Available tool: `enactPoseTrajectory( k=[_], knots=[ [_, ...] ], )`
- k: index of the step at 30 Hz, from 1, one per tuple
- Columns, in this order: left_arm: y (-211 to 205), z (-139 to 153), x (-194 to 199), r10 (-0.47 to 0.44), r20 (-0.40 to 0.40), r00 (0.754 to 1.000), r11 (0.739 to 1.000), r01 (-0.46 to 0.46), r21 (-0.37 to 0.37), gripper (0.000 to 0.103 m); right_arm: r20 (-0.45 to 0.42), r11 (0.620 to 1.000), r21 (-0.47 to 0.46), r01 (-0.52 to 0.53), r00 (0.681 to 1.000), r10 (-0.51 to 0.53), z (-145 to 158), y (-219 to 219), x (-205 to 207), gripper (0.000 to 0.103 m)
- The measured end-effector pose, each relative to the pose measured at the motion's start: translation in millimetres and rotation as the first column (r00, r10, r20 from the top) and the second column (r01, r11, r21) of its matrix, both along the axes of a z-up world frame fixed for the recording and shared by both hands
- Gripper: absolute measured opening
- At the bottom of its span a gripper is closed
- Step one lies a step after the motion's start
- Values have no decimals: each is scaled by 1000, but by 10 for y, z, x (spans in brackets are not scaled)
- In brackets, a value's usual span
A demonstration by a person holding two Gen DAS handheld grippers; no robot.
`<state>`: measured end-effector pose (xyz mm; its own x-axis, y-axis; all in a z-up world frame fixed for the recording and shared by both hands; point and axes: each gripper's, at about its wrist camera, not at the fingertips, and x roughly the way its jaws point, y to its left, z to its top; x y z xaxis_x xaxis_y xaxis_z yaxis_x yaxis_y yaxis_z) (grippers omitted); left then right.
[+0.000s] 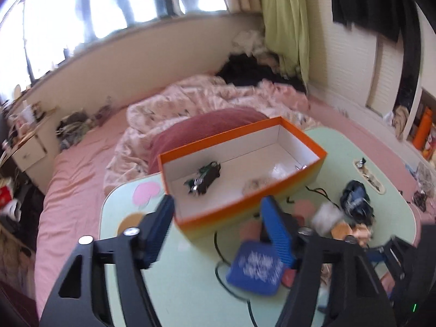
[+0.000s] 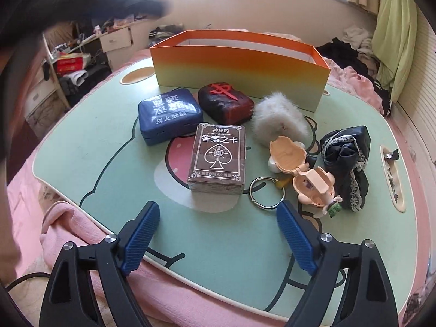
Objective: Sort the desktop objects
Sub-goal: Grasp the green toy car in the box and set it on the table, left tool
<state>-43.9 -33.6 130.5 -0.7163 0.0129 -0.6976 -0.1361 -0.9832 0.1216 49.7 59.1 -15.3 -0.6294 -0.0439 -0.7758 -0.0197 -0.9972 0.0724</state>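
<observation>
My left gripper (image 1: 218, 220) hovers open over the near corner of the orange box (image 1: 299, 136), with nothing between its fingers. Inside the box lie a dark green toy (image 1: 204, 179) and a pale fuzzy item (image 1: 256, 184). A blue case (image 1: 256, 267) lies on the table below the right finger. My right gripper (image 2: 219, 218) stands wide open and empty at the table's near edge. Just ahead of it sits a brown card deck (image 2: 218, 158). Behind that are the blue case (image 2: 169, 114), a red-and-black tile block (image 2: 226, 103) and the orange box (image 2: 239, 62).
A white fluffy ball (image 2: 278, 120), a key ring (image 2: 267, 190), peach doll parts (image 2: 299, 169) and a black lace cloth (image 2: 346, 158) crowd the right of the green table (image 2: 81, 150). Pink bedding surrounds the table. A dark blurred shape (image 2: 81, 0) fills the upper left.
</observation>
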Motion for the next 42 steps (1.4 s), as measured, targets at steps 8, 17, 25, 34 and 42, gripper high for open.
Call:
enactPoseTrajectory(
  k=[8, 17, 25, 34, 42],
  knots=[
    [-17, -518, -1334, 116, 305, 945, 991, -90, -98, 39, -1, 1000, -4, -12, 1000, 12, -5, -26, 34, 92],
    [-29, -918, -1674, 147, 413, 899, 988, -111, -111, 27, -3, 1000, -3, -16, 1000, 16, -13, -39, 47, 95],
    [-237, -475, -1297, 36, 326, 945, 981, -96, 170, 26, -3, 1000, -5, -16, 1000, 16, -21, -34, 46, 96],
    [-362, -189, 62, -5, 164, 987, 986, -22, 163, 26, -3, 1000, -5, -15, 1000, 15, -35, -25, 47, 97],
    [-320, -736, 175, 56, 224, 973, 980, -97, 176, 37, -2, 1000, -3, -15, 1000, 15, -42, -16, 51, 97]
  ],
)
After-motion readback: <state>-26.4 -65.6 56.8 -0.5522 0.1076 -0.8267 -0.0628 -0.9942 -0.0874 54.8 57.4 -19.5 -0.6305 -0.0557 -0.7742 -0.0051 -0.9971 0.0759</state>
